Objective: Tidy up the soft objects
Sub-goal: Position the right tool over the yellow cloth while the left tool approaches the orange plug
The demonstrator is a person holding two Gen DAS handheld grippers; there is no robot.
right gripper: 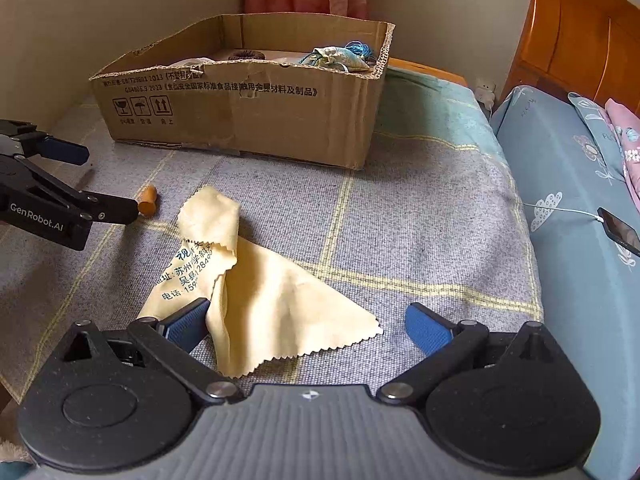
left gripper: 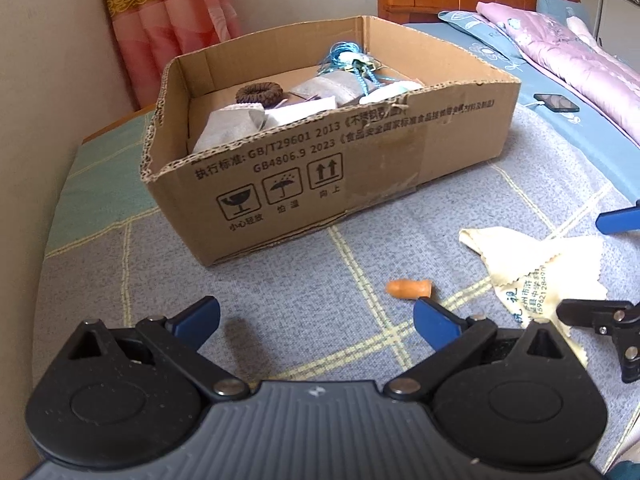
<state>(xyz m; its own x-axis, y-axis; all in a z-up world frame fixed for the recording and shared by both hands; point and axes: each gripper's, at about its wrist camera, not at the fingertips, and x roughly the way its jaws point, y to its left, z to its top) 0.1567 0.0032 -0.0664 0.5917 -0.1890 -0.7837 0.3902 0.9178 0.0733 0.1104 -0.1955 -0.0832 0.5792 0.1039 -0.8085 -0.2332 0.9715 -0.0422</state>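
Left gripper (left gripper: 316, 320) is being held agape above the checked grey blanket (left gripper: 280, 280), small orange foam earplug (left gripper: 408, 289) lying just ahead. Right gripper (right gripper: 308, 326) is being held apart astride the crumpled pale-yellow printed cloth (right gripper: 256, 300). Open brown cardboard box (right gripper: 248, 112) beyond, soft items inside.

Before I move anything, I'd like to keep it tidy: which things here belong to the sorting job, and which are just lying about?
Job: yellow cloth, orange earplug, cardboard box already holding a brown hair tie and a blue tasselled pouch; both tongs open, left, right.

Lying about: phone with its white cable, pink quilt, curtain.
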